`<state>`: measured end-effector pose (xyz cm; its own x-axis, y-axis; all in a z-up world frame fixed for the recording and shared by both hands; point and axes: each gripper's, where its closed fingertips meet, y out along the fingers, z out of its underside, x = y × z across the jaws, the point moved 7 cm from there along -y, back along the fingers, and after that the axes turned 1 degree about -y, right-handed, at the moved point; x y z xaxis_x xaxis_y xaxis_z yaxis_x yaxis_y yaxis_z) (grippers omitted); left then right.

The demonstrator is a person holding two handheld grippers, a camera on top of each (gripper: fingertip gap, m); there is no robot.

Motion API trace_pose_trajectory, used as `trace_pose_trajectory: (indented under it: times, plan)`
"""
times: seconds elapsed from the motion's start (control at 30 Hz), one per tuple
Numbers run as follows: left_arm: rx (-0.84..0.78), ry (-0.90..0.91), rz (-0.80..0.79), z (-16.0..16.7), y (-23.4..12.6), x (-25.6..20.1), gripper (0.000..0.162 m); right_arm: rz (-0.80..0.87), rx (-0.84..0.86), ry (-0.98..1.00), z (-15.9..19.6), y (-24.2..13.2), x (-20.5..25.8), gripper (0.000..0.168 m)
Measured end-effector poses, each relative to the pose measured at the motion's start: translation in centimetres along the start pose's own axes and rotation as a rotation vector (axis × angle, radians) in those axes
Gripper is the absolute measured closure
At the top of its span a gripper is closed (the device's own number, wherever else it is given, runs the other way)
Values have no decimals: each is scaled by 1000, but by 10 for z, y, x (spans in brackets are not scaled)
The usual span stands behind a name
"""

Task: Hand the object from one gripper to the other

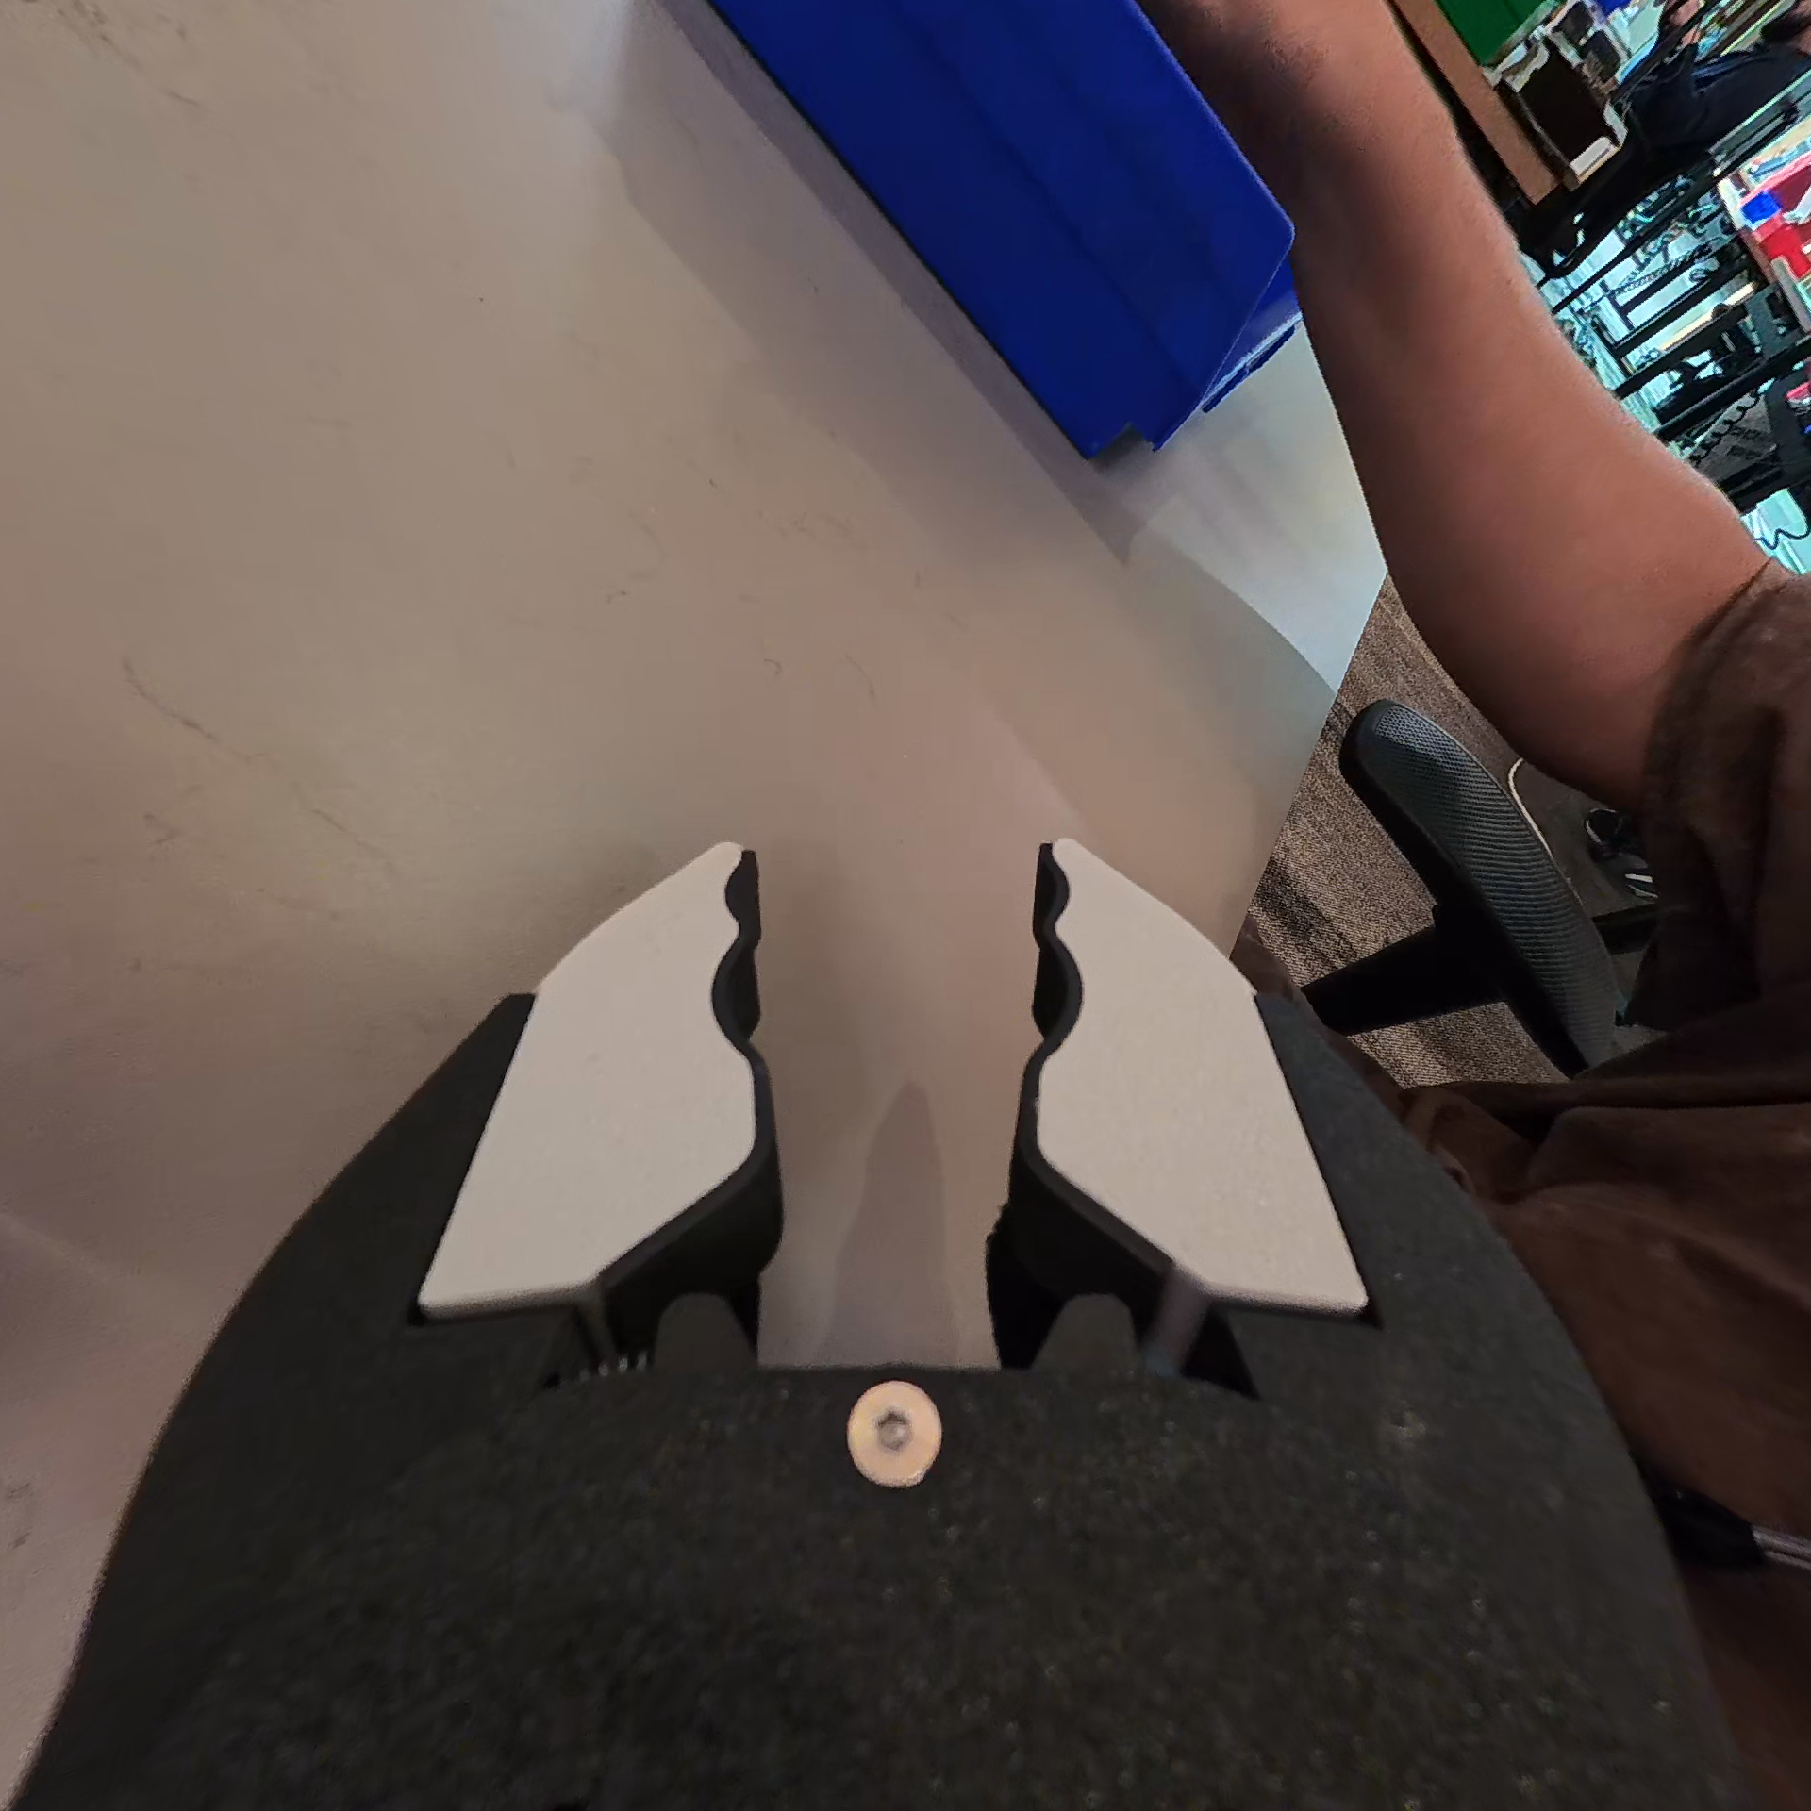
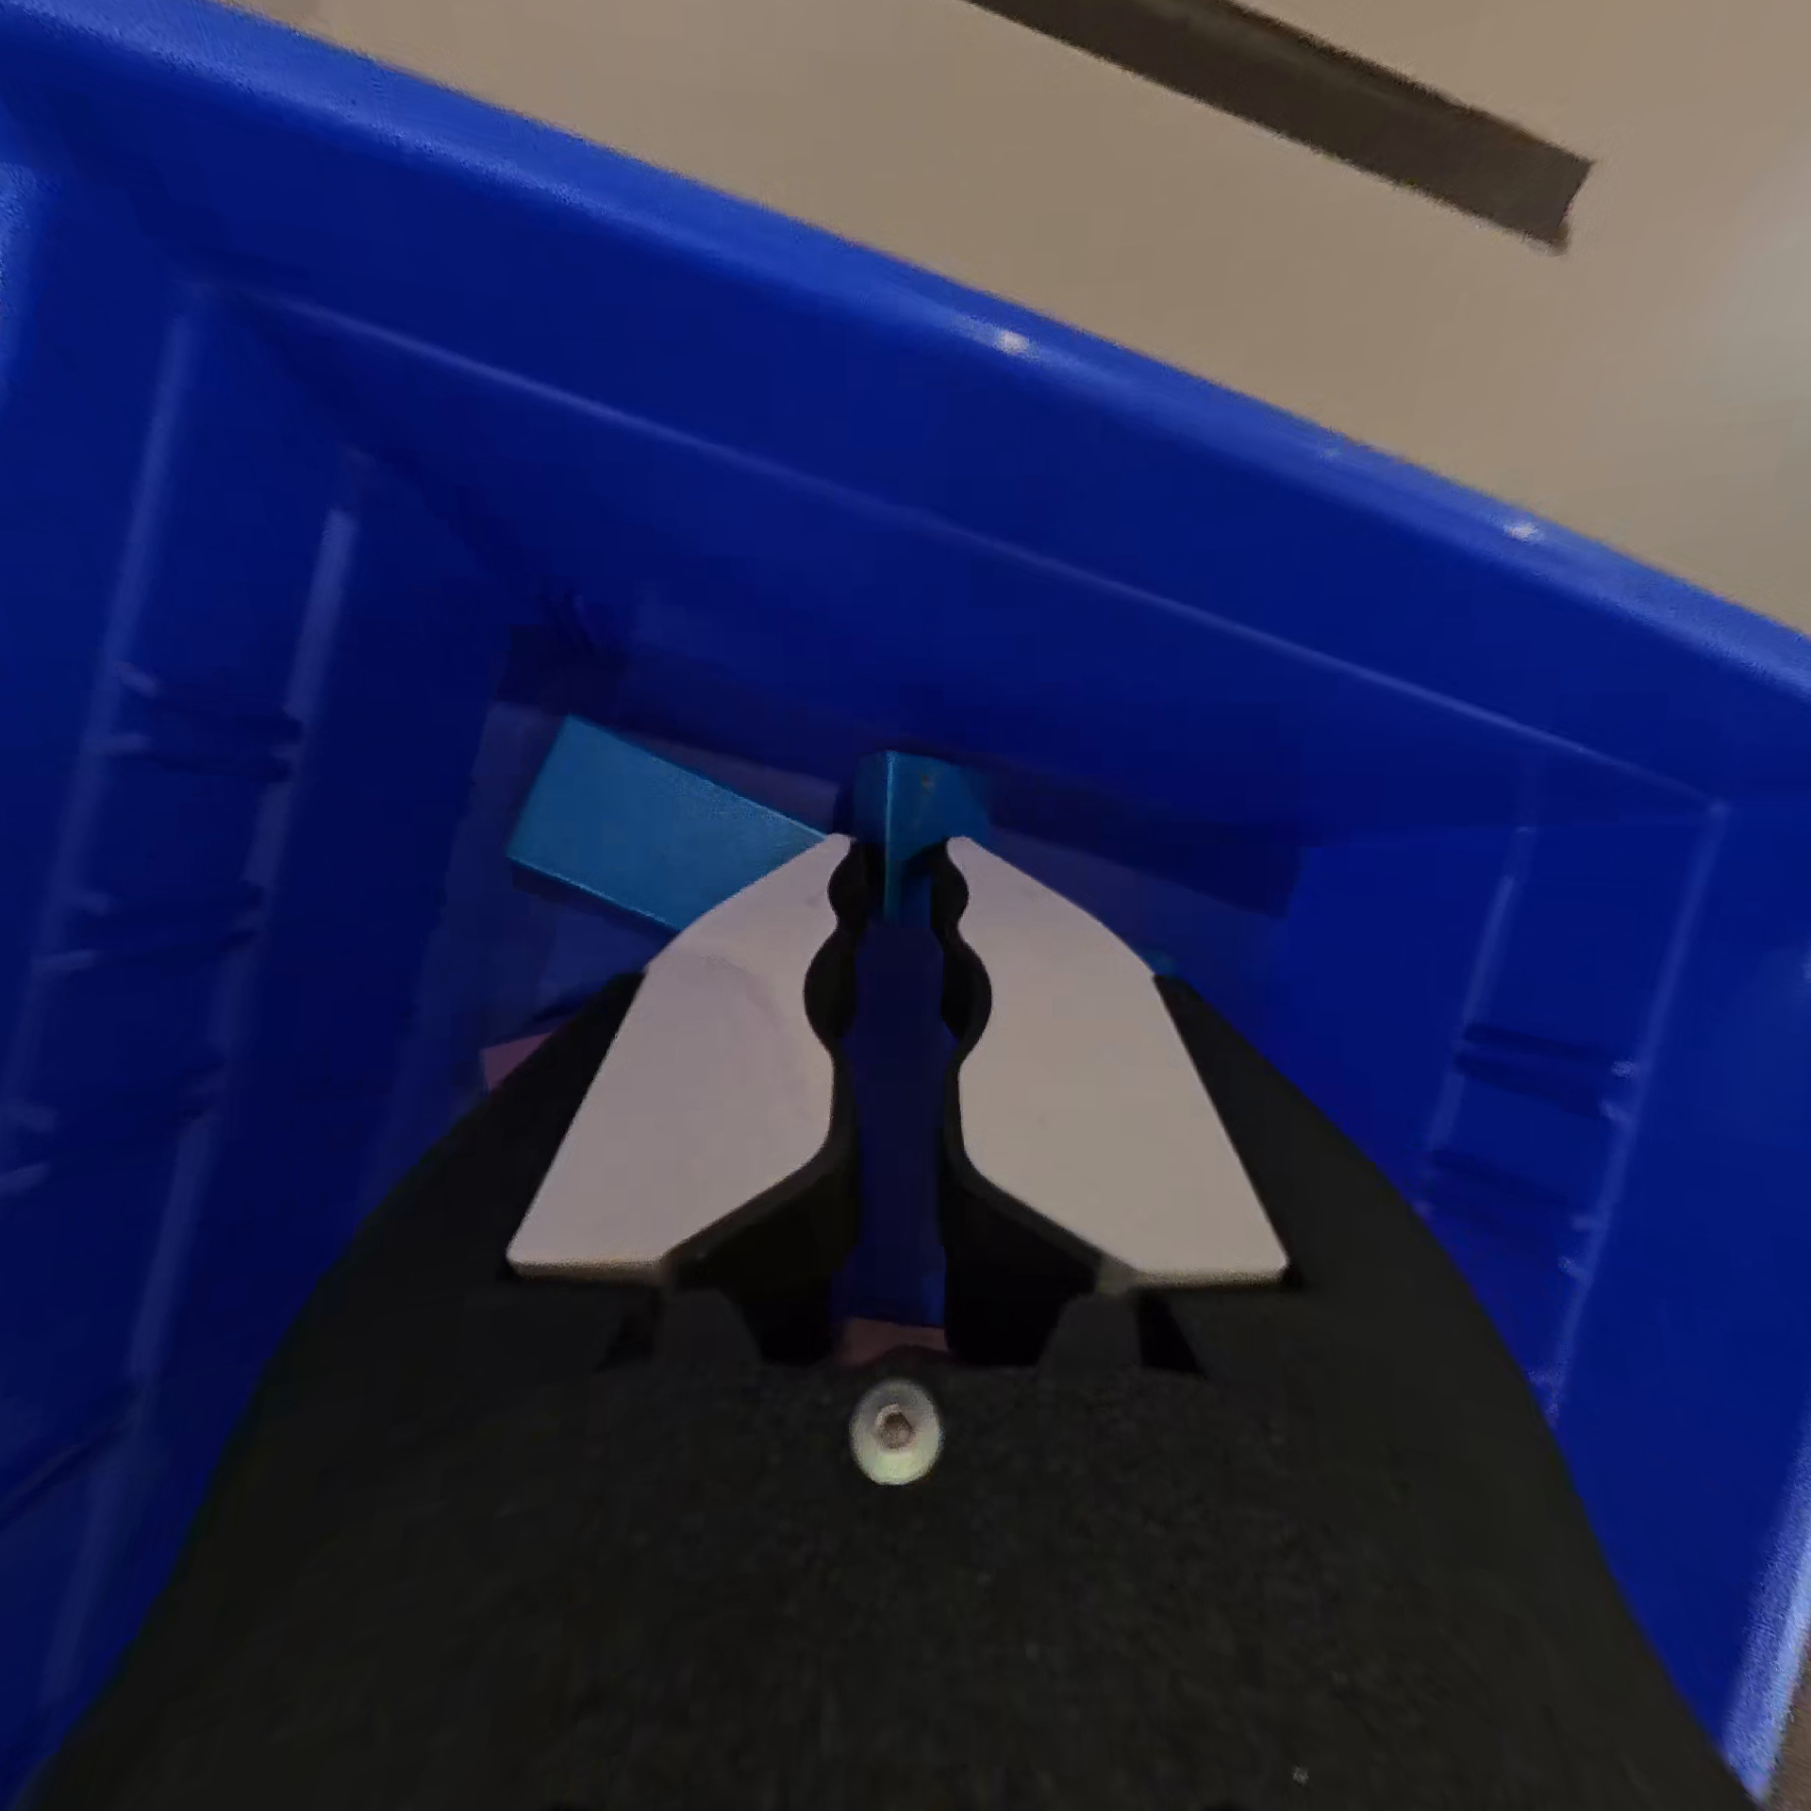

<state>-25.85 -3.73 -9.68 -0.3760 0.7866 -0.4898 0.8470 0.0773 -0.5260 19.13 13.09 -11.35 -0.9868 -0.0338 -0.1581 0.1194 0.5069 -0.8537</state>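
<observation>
Right wrist view: inside a deep blue plastic bin [image 2: 882,510], the right hand-held gripper [image 2: 900,862] pinches by its tips one leg of a light-blue angled metal bracket [image 2: 911,813], long arm [image 2: 657,833] running toward centre left. So shallow a grip risks slipping or twisting. Left hand-held gripper [image 1: 897,862] waits agape, empty, above the pale surface [image 1: 392,490].

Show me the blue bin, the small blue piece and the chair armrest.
blue bin [image 1: 1029,196]: left wrist view, outer side wall.
small blue piece [image 2: 906,818]: right wrist view, upper face.
chair armrest [image 1: 1470,862]: left wrist view, padded top.
</observation>
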Motion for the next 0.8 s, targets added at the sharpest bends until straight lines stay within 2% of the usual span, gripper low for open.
trace_pose_trajectory:
  times: [0.23, 0.27, 0.33, 0.43, 0.57, 0.7, 0.73, 0.8]
  plan:
    - [0, -2, 1, 0, 0, 0, 108, -46, 22, 73, 1, 1, -8, 154]
    - [0, -2, 1, 0, -1, 0, 108, -43, 9, 74, 0, -4, -8, 150]
    - [-2, 1, -2, 0, -2, 0, 108, -69, -63, 85, -5, -25, -7, 140]
    - [-12, 6, -5, -1, -4, 0, 108, -111, -248, 63, -5, -79, 5, 132]
    - [-16, 18, -1, -1, -5, 0, 108, -252, -518, 45, 33, -136, 47, 124]
    - [-7, 56, -27, 0, -6, -1, 109, -249, -796, -7, 91, -165, 87, 127]
    - [-9, 73, -35, 0, -7, -2, 110, -239, -841, -37, 103, -169, 96, 129]
    - [-26, 102, -49, -3, -11, -4, 110, -225, -809, -59, 124, -169, 110, 129]
